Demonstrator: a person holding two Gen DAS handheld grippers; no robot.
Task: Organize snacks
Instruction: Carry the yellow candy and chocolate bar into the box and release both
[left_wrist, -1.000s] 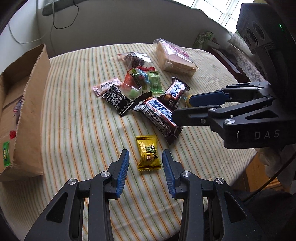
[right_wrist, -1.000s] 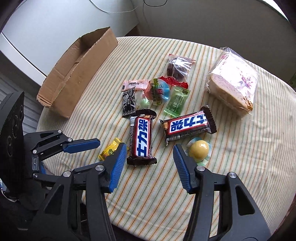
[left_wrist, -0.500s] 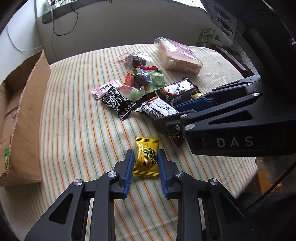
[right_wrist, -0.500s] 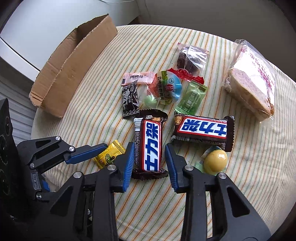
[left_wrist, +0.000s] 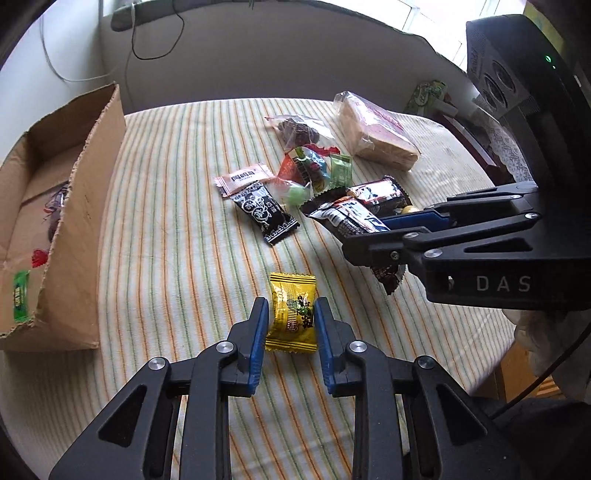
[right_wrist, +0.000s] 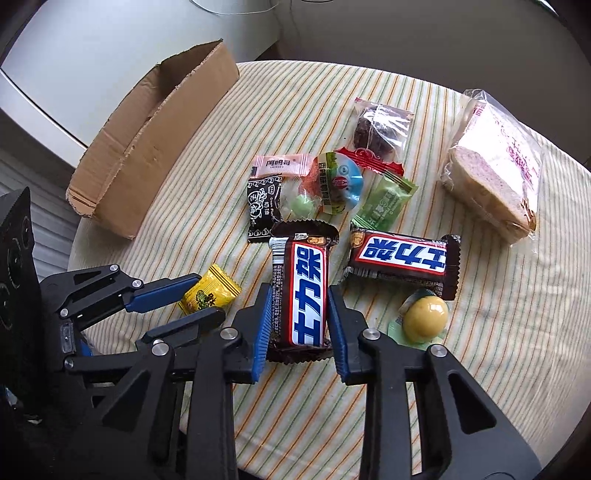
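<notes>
Left gripper (left_wrist: 290, 320) pinches yellow candy (left_wrist: 292, 312); right gripper (right_wrist: 298, 314) clamps chocolate bar (right_wrist: 300, 291) lengthwise

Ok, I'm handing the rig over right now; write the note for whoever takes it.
Left gripper: shut on the yellow candy, at the near table edge.
Right gripper: shut on one chocolate bar, which lies lengthwise between the fingers.
Whether either is lifted yet cannot be told.
Box is on the left of the table, open; some packets seem to be inside.
Left on the cloth: second bar, yellow ball, bread bag, and the cluster of small packets mid-table.
Next, likely: carry both held snacks to the box, then return for the rest.
</notes>
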